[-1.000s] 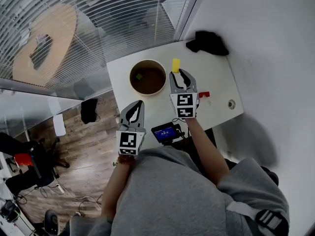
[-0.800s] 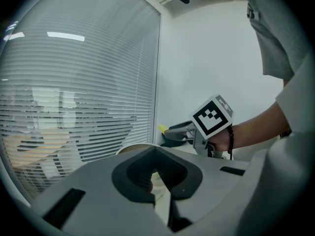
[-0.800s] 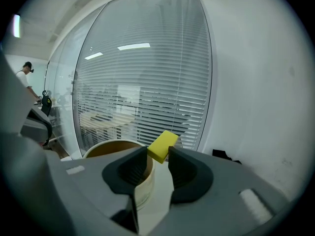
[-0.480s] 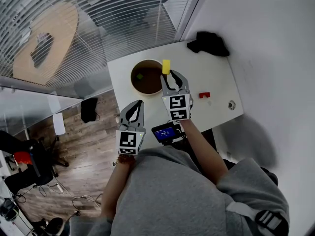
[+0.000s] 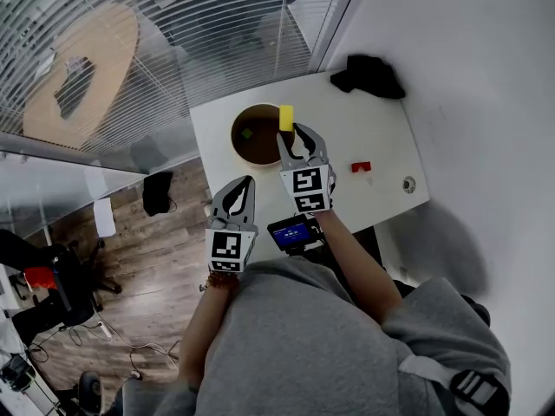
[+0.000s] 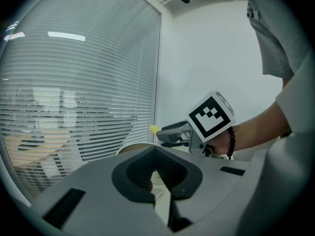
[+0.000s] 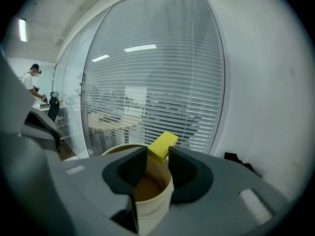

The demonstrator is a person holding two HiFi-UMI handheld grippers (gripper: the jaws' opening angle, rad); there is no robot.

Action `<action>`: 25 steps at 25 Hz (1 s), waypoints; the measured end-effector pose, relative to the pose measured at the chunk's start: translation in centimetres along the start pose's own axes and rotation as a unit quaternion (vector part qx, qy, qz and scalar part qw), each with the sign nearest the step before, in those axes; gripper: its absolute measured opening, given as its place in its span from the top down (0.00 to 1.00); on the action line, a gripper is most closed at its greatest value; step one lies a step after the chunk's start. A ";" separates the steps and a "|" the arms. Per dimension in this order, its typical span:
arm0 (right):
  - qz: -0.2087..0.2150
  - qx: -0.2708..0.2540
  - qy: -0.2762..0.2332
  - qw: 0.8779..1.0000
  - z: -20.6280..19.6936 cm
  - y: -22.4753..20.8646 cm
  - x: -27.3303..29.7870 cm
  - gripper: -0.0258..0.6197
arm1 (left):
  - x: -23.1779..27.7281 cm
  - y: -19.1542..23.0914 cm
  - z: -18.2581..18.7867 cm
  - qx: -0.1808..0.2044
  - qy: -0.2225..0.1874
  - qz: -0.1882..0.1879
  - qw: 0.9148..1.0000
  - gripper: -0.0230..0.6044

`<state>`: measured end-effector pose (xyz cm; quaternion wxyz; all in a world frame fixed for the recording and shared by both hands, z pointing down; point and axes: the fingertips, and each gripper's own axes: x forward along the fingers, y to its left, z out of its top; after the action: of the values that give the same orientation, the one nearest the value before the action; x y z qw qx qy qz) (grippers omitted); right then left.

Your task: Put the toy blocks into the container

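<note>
A round cream container with a brown inside stands at the back left of the white table. A small green block lies inside it. My right gripper is shut on a yellow block, held over the container's right rim. In the right gripper view the yellow block sits pinched between the pads above the container. A red block lies on the table to the right. My left gripper hangs shut and empty by the table's near edge, short of the container.
A black bundle lies at the table's far right corner. A small round object sits near the right front edge. A small device with a lit screen is at the near edge. Blinds and glass stand beyond the table.
My right gripper has carried the yellow block leftward, from beside the container to over its right rim. The left gripper has stayed put.
</note>
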<state>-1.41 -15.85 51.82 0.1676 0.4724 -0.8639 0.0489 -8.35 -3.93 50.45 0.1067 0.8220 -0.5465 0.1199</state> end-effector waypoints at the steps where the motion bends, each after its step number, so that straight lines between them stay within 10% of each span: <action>1: 0.001 -0.001 0.000 1.000 0.0 0.2 0.0 0.73 | 0.0 0.1 -0.1 0.001 0.001 0.000 1.000 0.95; 25: 0.024 -0.003 0.012 1.000 -1.1 2.5 0.8 0.74 | 0.2 0.4 -0.7 0.004 0.009 0.002 1.000 0.95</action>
<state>-3.63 -14.84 53.27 0.1781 0.4500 -0.8732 0.0565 -8.66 -4.07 51.20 0.1081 0.8204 -0.5464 0.1294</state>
